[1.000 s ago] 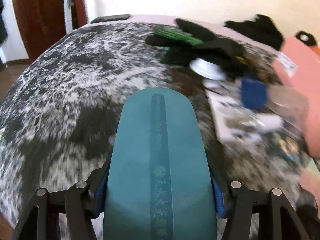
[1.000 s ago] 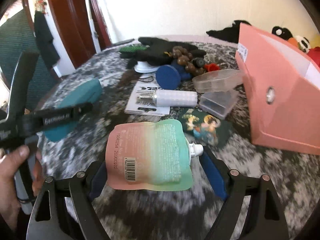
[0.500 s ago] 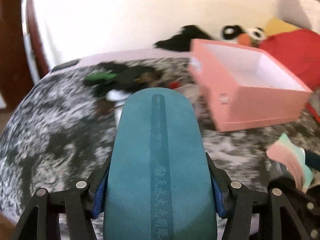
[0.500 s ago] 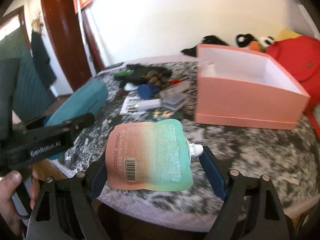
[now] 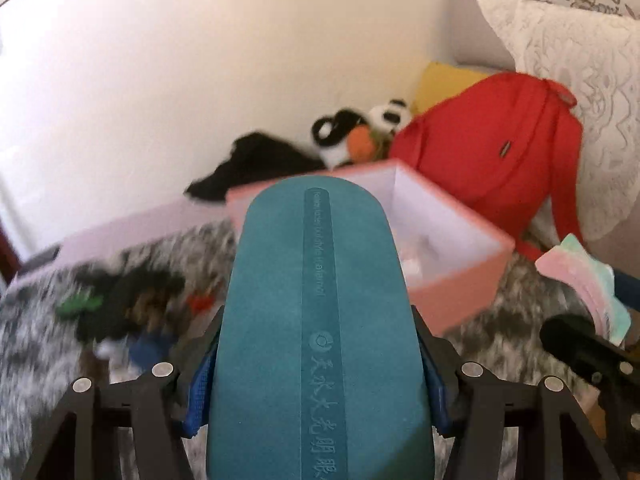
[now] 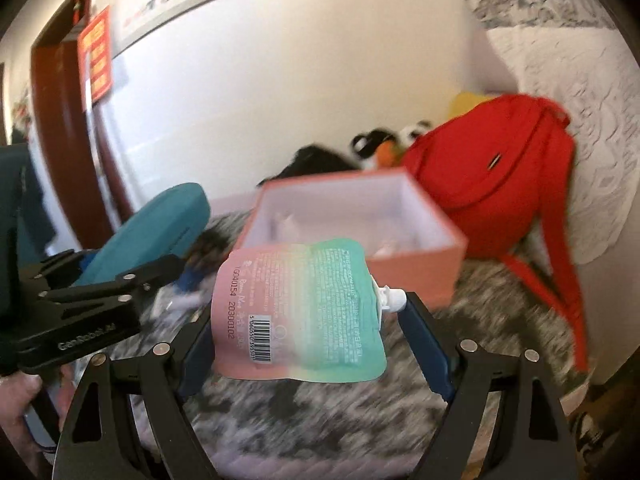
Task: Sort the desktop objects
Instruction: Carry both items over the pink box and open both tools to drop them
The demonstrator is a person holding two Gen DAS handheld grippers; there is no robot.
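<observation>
Two loads are in the air on the near side of the pink box [image 6: 352, 216]: the left gripper [image 5: 316, 392] clamps a teal case [image 5: 316, 320], the right gripper [image 6: 316, 344] pinches a spouted pouch [image 6: 300, 312]. Carrying looks nearly done; next, each must clear the box's rim before letting go. Left of the box, clutter lies on the mottled grey table [image 6: 500, 312]. Behind the box leans a red backpack [image 5: 496, 160] against a white wall [image 5: 200, 72].

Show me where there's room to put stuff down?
Bare cloth lies between the pink box and the red backpack strap, and in front of the box. The box is mostly empty. Left of it, a clutter pile crowds the table.
</observation>
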